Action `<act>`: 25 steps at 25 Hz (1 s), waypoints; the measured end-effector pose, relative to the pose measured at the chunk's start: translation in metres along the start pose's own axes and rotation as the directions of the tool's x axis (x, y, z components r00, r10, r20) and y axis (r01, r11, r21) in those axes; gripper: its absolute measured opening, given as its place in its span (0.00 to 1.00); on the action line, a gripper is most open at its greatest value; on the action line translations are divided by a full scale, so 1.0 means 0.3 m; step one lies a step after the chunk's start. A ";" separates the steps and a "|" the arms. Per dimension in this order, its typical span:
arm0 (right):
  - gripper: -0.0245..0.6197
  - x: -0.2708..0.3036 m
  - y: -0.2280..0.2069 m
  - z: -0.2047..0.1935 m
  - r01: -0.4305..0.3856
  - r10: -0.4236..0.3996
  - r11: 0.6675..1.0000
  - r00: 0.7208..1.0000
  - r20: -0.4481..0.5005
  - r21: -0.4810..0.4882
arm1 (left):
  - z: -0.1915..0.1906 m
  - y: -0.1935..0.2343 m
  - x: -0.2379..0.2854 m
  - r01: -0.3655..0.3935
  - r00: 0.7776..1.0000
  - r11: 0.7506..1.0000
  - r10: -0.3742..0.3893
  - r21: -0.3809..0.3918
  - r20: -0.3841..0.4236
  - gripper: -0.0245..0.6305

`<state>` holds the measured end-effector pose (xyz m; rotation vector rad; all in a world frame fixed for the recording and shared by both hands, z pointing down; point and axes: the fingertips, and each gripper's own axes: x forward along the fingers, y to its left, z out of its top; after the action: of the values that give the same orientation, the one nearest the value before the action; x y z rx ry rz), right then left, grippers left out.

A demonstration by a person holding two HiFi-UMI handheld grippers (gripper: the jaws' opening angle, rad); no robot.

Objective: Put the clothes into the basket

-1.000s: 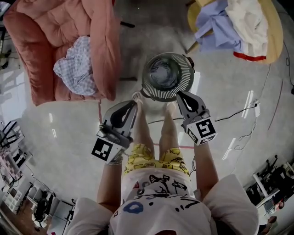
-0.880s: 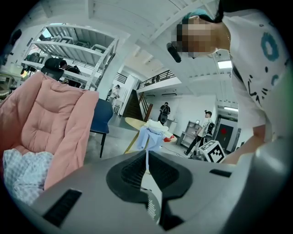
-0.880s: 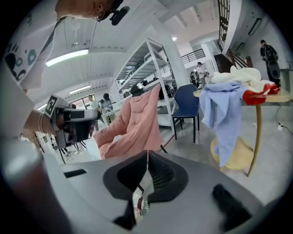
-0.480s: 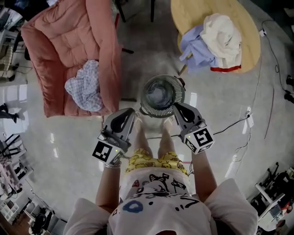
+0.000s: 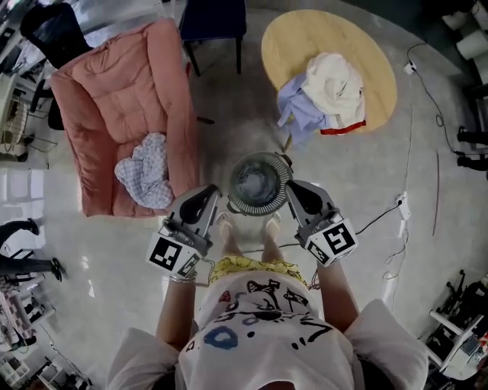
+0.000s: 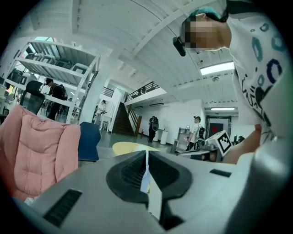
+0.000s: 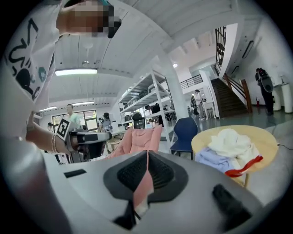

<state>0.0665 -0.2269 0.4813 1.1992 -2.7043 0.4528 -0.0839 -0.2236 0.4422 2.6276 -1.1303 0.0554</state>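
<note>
left gripper (image 6: pixel 146 160), jaws pressed flat together, only a hairline slit and nothing caught in it. right gripper (image 7: pixel 147 157), same story: pads closed tight on each other, holding nothing. in the head view both grippers sit side by side at the centre of the frame, noses pointing up-frame, one at each side of the basket (image 5: pixel 259 158). the basket is round with a ribbed rim and stands on the floor just above the person's feet (image 5: pixel 245 228), with a grey bundle (image 5: pixel 254 181) already down inside it. now the clothes outside it. a checked garment (image 5: pixel 146 171) lies crumpled on the seat of the pink padded chair (image 5: pixel 114 91) at the left of the frame, its long axis running top to bottom with a slight lean, the lower end spreading toward the chair's front edge. up at the upper right, on the round yellow table (image 5: pixel 305 38), a white garment (image 5: pixel 334 84) is heaped near the table's lower edge, lying roughly top to bottom. tucked beside it on the left is a pale blue shirt (image 5: pixel 299 107), whose long axis slants down-left so one end hangs off the table edge in the direction of the basket. a red strip (image 5: pixel 343 128) runs left to right along the bottom of the white heap. both piles are well apart from the grippers. a dark blue chair (image 5: pixel 213 19) stands at the top of the frame between the pink chair and the table.
</note>
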 end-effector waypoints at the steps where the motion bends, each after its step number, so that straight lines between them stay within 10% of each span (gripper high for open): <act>1: 0.09 -0.019 0.011 0.037 0.000 0.000 1.000 1.000 0.019 -0.004 | 0.029 -0.013 -0.005 0.007 1.000 1.000 -0.007 0.010 0.009 0.08; 25: 0.08 -0.283 0.153 0.540 0.070 -0.027 0.986 0.960 0.279 -0.148 | 0.428 -0.175 -0.085 0.073 0.979 0.983 -0.103 0.170 0.178 0.08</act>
<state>0.0869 -0.1922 0.2971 1.3712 -2.8638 0.0657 -0.0736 -0.2058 0.3026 2.8759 -1.1078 -0.1245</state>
